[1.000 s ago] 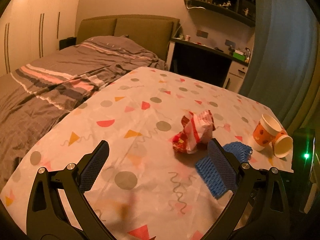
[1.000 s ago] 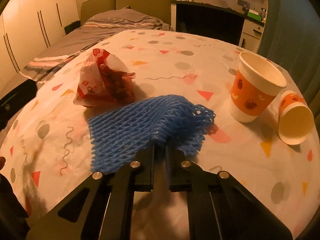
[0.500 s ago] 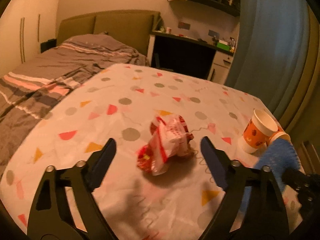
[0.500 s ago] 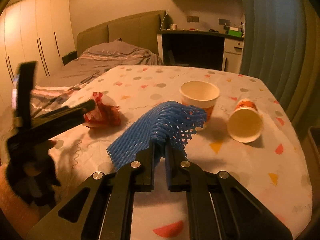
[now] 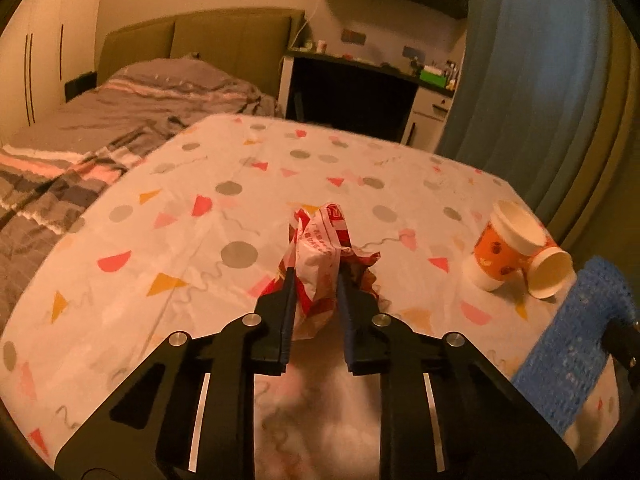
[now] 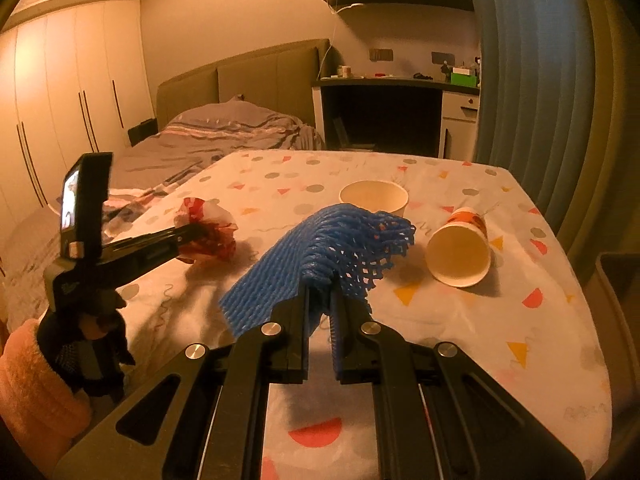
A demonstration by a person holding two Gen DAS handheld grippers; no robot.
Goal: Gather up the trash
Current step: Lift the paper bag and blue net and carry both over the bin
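Note:
A crumpled red and white wrapper [image 5: 316, 248] sits mid-table on the patterned cloth [image 5: 160, 240]. My left gripper [image 5: 316, 274] has it between its jaws, which are closing, and both pads press its sides. From the right wrist view the same wrapper [image 6: 208, 228] shows at the left gripper's tip [image 6: 192, 236]. My right gripper [image 6: 320, 292] is shut on a blue foam net [image 6: 320, 252], held above the table; the net [image 5: 576, 344] hangs at the right edge of the left wrist view.
An orange paper cup stands upright [image 6: 374, 198] and a second one lies on its side [image 6: 460, 252] at the table's right. A gloved hand with a pink sleeve [image 6: 32, 380] holds the left gripper. A bed [image 5: 100, 132], desk and curtain lie beyond the table.
The left gripper moved up to the wrapper and its wide jaws closed around it. The right gripper lifted the blue net off the table and drew back.

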